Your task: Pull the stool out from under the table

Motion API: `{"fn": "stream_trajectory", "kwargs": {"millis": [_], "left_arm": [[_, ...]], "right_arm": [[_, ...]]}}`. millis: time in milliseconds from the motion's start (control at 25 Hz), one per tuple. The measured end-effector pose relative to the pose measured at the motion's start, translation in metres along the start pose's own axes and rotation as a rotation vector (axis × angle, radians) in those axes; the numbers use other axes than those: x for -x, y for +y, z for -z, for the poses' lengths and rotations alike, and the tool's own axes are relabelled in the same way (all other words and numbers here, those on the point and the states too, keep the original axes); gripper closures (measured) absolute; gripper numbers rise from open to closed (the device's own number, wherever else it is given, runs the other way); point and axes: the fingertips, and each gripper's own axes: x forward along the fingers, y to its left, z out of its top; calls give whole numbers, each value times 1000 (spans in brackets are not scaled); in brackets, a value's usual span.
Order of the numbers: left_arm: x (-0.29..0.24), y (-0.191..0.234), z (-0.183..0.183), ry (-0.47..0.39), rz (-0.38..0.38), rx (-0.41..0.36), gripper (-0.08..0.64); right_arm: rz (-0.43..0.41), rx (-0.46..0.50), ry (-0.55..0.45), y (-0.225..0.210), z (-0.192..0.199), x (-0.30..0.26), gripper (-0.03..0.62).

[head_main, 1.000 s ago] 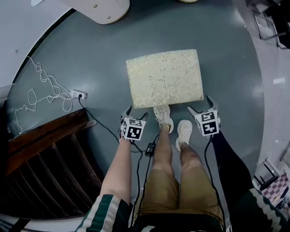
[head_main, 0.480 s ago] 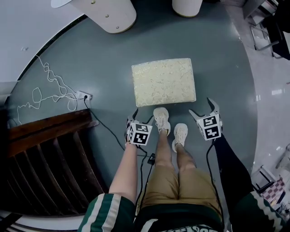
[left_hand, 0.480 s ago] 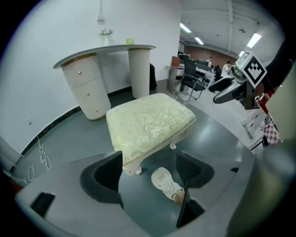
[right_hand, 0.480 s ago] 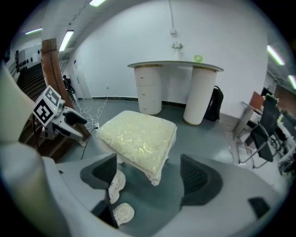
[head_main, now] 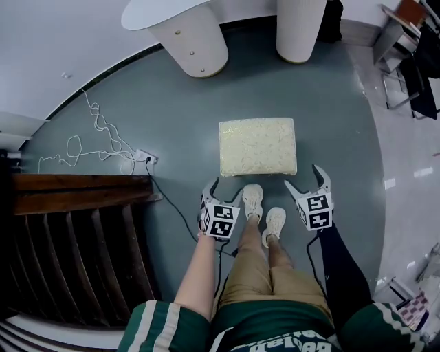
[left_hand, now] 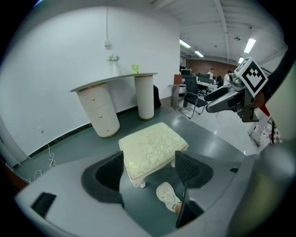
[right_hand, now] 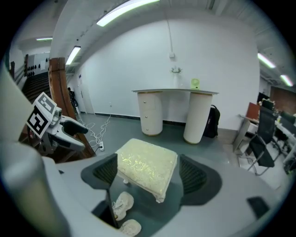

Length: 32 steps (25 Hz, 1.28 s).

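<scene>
The cream upholstered stool (head_main: 258, 146) stands on the grey floor, out from under the white table (head_main: 185, 20). My left gripper (head_main: 221, 190) hangs in the air short of the stool's near left corner, its jaws closing slightly with nothing between them. My right gripper (head_main: 302, 177) is open and empty off the stool's near right corner. In the left gripper view the stool (left_hand: 152, 148) lies beyond the left gripper (left_hand: 150, 169), untouched. The right gripper view shows the stool (right_hand: 148, 166) past the right gripper (right_hand: 149, 172), likewise apart from it.
The person's two shoes (head_main: 253, 201) stand just behind the stool. A power strip with a loose white cable (head_main: 144, 157) lies to the left, beside a dark wooden staircase (head_main: 75, 234). The table's pedestal legs (head_main: 300, 31) stand at the back. Office chairs (head_main: 405, 41) are at the far right.
The head view has pulled back and up: the stool looks smaller and farther, and more of the table shows. Both grippers stay open near the feet, clear of the stool.
</scene>
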Motion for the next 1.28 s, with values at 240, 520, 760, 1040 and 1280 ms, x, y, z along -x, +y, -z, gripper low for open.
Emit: {"fn": "stream_trajectory", "kwargs": {"millis": [240,520,760,1040,1280], "left_arm": [[92,-12,-71,-94,-42,44,206],[199,-11,-151,-264,-95,96,221],[264,12,-204,-365,-121,34,241],[330,68,-241,-531,-57,-2,249],[389,86,-250,-617,4,-90,253]], "right_arm": [[27,-13,-125,3,-82,78,164],[45,-55,-264,23,-160,153,164],[58,-24,-365,46,-232,189,164],[101,-7,-413,108,-278,215,164],[165,19,-422,157,-289,261,164]]}}
